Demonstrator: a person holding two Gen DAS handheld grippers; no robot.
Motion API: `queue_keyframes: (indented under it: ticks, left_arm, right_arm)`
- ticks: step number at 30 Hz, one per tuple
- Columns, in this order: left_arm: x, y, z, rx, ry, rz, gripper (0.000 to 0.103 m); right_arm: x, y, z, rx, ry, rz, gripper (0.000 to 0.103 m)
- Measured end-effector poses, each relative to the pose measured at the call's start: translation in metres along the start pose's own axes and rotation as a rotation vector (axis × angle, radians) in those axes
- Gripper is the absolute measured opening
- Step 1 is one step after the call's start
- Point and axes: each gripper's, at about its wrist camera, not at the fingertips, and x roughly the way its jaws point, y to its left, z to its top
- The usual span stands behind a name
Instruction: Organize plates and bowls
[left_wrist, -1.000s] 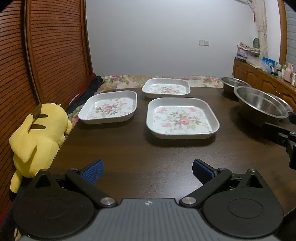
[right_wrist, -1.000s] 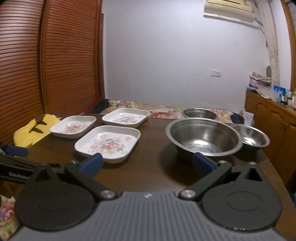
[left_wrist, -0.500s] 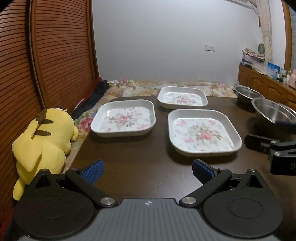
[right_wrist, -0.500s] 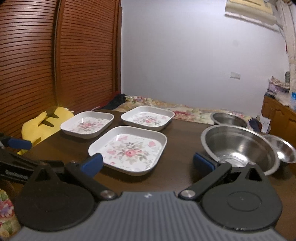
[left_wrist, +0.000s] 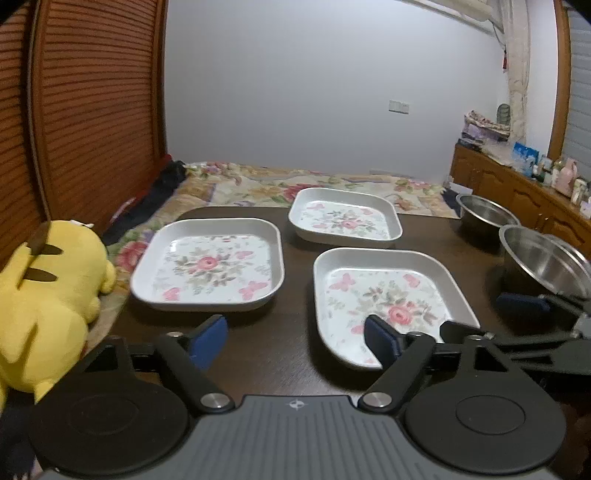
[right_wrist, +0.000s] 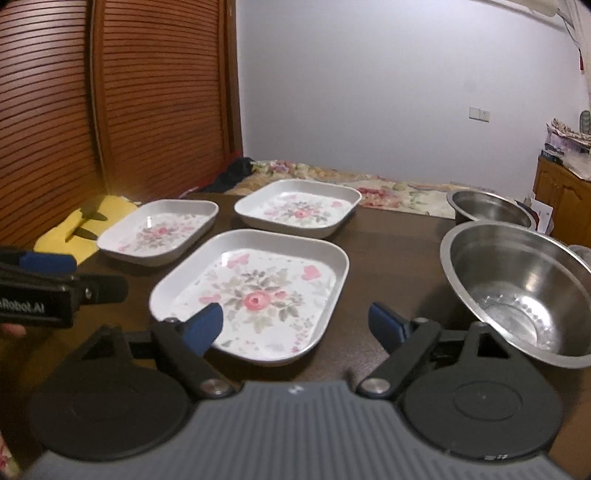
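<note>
On the tabletop, both the left tool and right tool, empty, have just narrowed while nearing the nearest plate, indicating an imminent pickup.

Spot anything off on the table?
Nothing spilled or damaged. Three floral plates lie flat and apart, unstacked. Only oddity: a yellow plush toy lying at the table's left edge.

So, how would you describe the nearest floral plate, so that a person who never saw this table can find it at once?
Start from the dark wooden table, which holds three white square plates with pink roses. The nearest floral plate lies closest to the camera, just left of the large steel bowl. Unlike the other two plates, it sits alone in the front row.
</note>
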Motion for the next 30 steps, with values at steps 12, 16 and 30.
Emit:
queue_keyframes:
  ticks: [12, 16, 30]
  left_arm:
    - [0.029, -0.004, 0.006, -0.019, 0.044, -0.084, 0.042]
    - [0.041, -0.005, 0.005, -0.015, 0.063, -0.094, 0.027]
    - [0.057, -0.003, -0.002, -0.042, 0.081, -0.092, 0.012]
  right_arm:
    - [0.024, -0.008, 0.003, 0.069, 0.047, -0.014, 0.062]
    - [0.032, -0.011, 0.003, 0.094, 0.056, -0.024, 0.057]
    - [0.039, -0.021, 0.003, 0.143, 0.055, -0.03, 0.032]
